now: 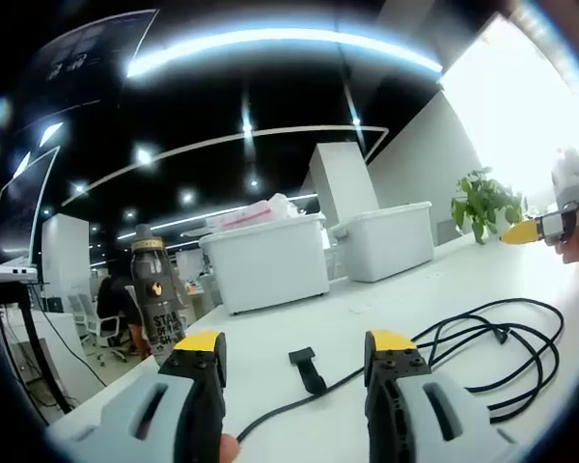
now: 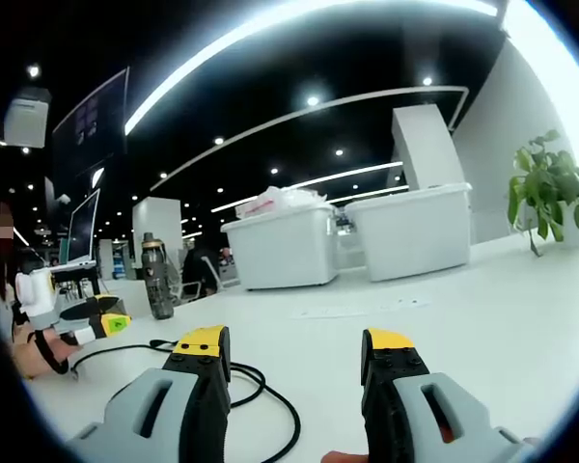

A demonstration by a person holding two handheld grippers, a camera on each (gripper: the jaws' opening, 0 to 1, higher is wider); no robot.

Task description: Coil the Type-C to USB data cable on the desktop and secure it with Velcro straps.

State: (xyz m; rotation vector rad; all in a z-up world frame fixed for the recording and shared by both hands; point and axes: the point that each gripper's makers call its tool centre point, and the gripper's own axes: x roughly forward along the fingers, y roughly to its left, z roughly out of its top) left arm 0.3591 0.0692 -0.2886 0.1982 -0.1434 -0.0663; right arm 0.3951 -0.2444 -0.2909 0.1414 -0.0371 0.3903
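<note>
A black cable lies in loose loops on the white desk, to the right of my left gripper. One strand of it runs back between the open jaws. A short black Velcro strap sits on that strand, just beyond the tips. My right gripper hangs above the desk at the far right, held by a hand. In the right gripper view, my right gripper is open over the desk with nothing in it. The cable curves past its left jaw. The left gripper is at the far left.
Two white lidded bins stand at the back of the desk. A dark bottle is to their left and a potted plant to their right. A monitor is at the far left. A seated person is beyond the desk.
</note>
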